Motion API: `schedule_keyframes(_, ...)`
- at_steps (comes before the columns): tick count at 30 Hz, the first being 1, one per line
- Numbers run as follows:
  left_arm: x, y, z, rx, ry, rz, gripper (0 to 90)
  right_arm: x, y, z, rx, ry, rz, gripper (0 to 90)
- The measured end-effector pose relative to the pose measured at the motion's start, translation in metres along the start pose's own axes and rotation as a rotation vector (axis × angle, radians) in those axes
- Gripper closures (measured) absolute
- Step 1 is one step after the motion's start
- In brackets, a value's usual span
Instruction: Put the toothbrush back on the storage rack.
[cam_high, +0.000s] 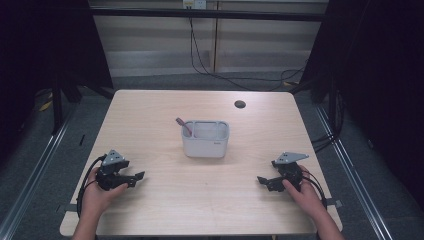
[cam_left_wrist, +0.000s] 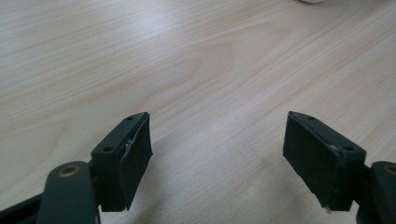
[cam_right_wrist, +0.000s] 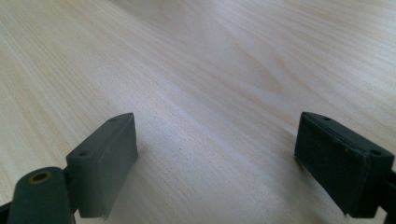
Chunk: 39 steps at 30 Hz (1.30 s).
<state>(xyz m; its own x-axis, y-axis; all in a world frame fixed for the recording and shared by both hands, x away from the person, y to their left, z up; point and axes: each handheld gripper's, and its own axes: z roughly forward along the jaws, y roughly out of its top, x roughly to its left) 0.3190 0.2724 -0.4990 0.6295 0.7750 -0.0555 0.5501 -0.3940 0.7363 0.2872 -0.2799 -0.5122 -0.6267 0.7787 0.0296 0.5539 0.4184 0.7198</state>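
Room: dark curtains either side, pale wall panels at 12 o'clock with black cables trailing to grey floor. Worktop (cam_high: 165, 107): light wood grain, a round cable port (cam_high: 240, 104) toward 1 o'clock. White organiser box (cam_high: 206, 139) stands at centre, a reddish pen (cam_high: 183, 126) leaning in its left compartment; its small front mark is unreadable. Left tongs (cam_high: 136, 179) at 8 o'clock, right tongs (cam_high: 263, 182) at 4 o'clock: both apart, empty, well clear of the box

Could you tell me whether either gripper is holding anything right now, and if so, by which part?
Nothing is held. The left gripper and the right gripper both stand open over bare table, apart from the white holder.
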Motion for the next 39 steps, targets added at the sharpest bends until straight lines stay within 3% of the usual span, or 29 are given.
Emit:
schedule_keyframes(13,0.0025,-0.0057,0.0027,0.045,0.022,0.035,20.9,0.0000,-0.0001,-0.0001,0.001,0.002,-0.001,12.6)
schedule_keyframes(19,0.0023,-0.0076,0.0047,0.026,0.028,0.039,17.5,0.0000,-0.0001,-0.0002,0.001,0.002,-0.001,12.6)
schedule_keyframes(24,0.0027,-0.0082,0.0056,0.018,0.042,0.029,14.6,0.0001,-0.0002,-0.0002,0.001,0.002,-0.001,12.6)
schedule_keyframes(30,0.0022,-0.0075,0.0081,0.027,0.063,-0.011,7.9,0.0001,-0.0003,-0.0003,0.000,0.001,-0.001,12.6)
schedule_keyframes(39,0.0025,-0.0073,0.0082,0.035,0.069,-0.008,6.2,-0.0001,-0.0004,-0.0003,-0.001,0.002,-0.001,12.6)
